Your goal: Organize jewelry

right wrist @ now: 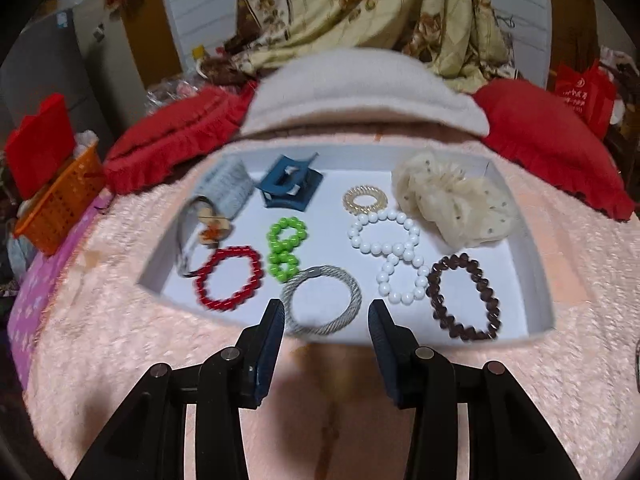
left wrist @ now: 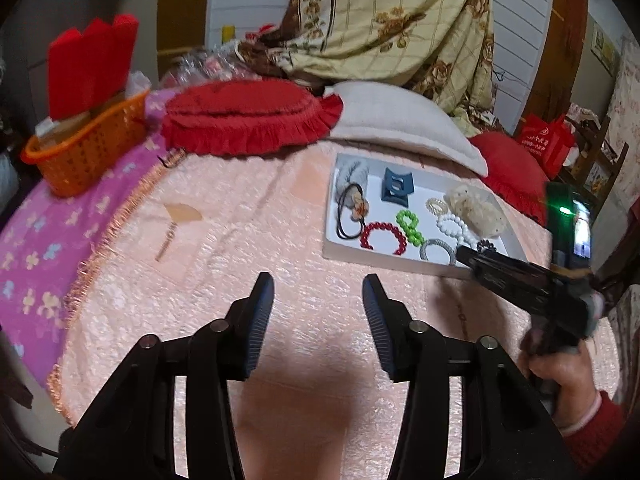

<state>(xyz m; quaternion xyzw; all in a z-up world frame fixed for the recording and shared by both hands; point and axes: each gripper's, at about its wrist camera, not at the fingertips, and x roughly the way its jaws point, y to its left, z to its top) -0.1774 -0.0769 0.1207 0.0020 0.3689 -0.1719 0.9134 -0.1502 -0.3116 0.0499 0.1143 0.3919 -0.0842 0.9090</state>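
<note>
- Your right claw [right wrist: 326, 322] hangs over the near rim of the white tray [right wrist: 536, 280] on the bed, jaws apart, nothing between them.
- Your left claw [left wrist: 318, 292] is left of the tray, over bare bedspread [left wrist: 240, 220], jaws apart and empty.
- Grey twisted bangle [right wrist: 320, 300] lies just inside the tray's near rim: likely stiff and light. Pinch one side of the hoop.
- Beaded bracelets further in look stretchy, beads slippery; grip across the strand.
</note>
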